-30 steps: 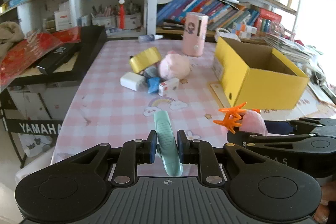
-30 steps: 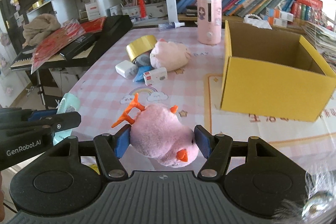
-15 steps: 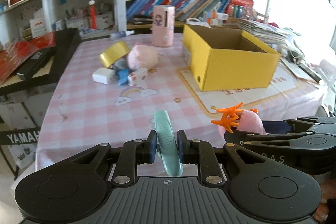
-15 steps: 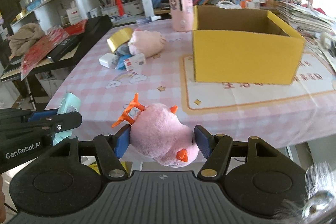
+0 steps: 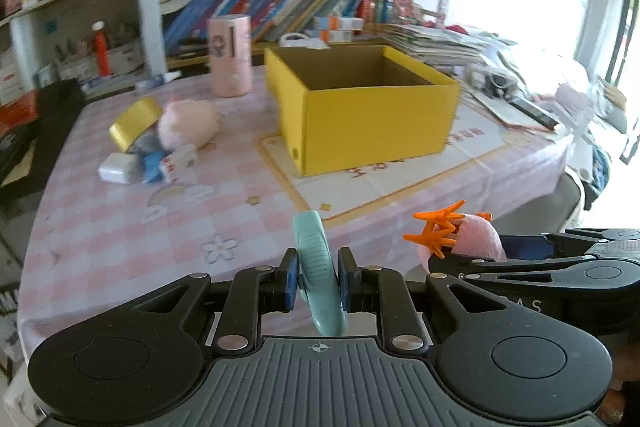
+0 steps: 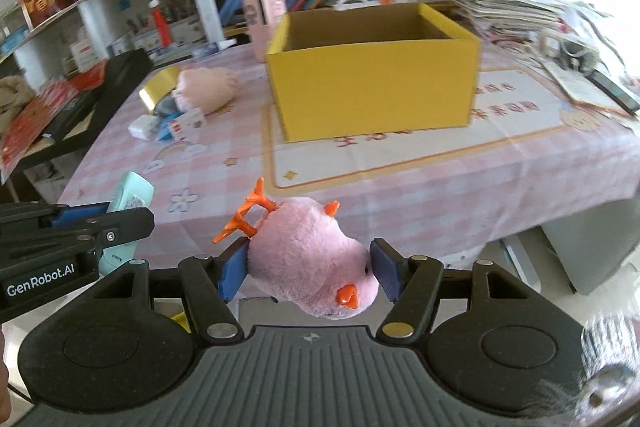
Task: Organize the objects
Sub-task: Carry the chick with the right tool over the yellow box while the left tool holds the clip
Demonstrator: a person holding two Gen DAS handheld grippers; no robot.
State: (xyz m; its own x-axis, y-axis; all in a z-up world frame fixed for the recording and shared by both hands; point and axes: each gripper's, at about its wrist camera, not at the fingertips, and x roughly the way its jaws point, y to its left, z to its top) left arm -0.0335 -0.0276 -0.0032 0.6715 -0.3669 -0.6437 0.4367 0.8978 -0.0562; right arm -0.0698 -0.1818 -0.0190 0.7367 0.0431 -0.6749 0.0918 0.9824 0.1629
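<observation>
My left gripper (image 5: 318, 281) is shut on a flat teal object (image 5: 318, 267), held on edge off the table's near edge; it also shows in the right wrist view (image 6: 130, 197). My right gripper (image 6: 308, 269) is shut on a pink plush chick (image 6: 312, 259) with orange feet, upside down, also seen in the left wrist view (image 5: 476, 239). An open yellow box (image 5: 372, 115) (image 6: 372, 83) stands on the pink checked table (image 5: 120, 227), beyond both grippers.
A pile lies left of the box: gold tape roll (image 5: 134, 123), pink plush (image 5: 188, 121), white charger (image 5: 116, 167), small blue and white boxes (image 5: 168, 163). A pink cylinder (image 5: 230, 55) stands behind. Bookshelves line the back; a black keyboard (image 6: 100, 95) is at left; papers at right.
Both grippers have swung right and pulled back from the table with their objects held; the yellow box now sits centred ahead and the table edge is below.
</observation>
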